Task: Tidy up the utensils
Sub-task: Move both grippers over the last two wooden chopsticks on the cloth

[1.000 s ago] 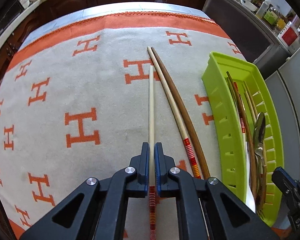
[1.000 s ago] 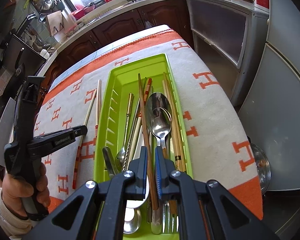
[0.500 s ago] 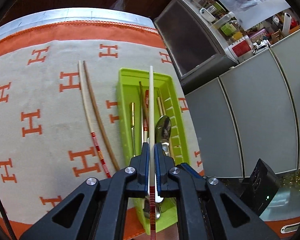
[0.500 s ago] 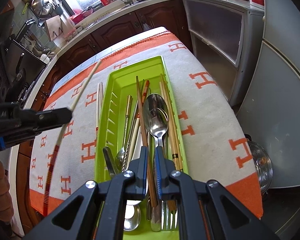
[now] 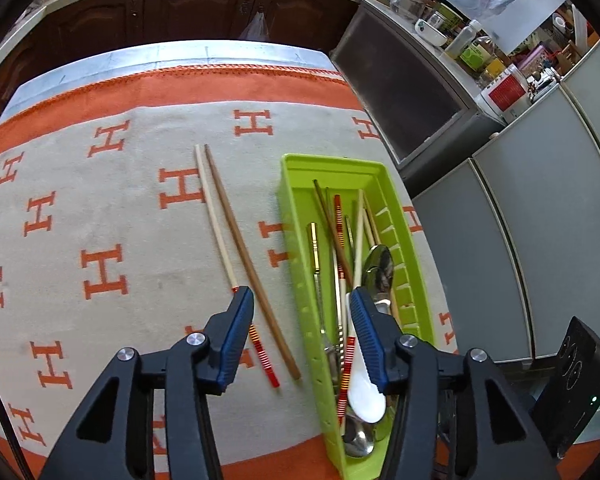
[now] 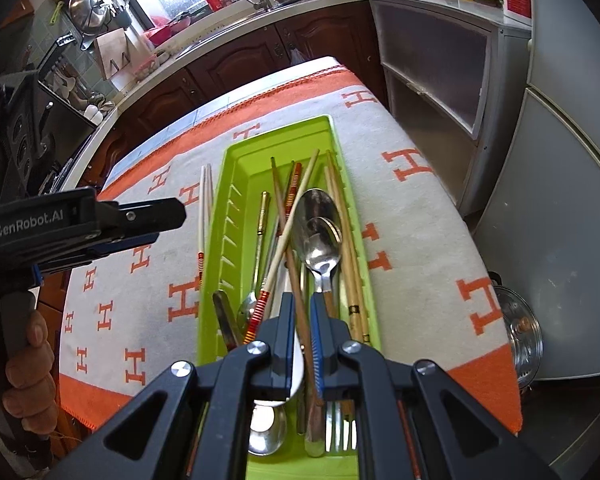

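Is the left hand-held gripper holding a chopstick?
No, the left hand-held gripper is open and empty above the green tray.

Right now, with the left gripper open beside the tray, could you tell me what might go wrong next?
1. The pale chopstick lies crosswise over the pile in the green tray, so it may roll or get knocked.
2. Two chopsticks on the cloth lie side by side; the left gripper might catch both.

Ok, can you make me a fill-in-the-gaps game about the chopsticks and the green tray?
1. The tray holding the spoons is bright ____.
2. The number of chopsticks lying on the cloth beside the tray is ____.
3. The left gripper has its jaws ____.

Missing words: green; two; open
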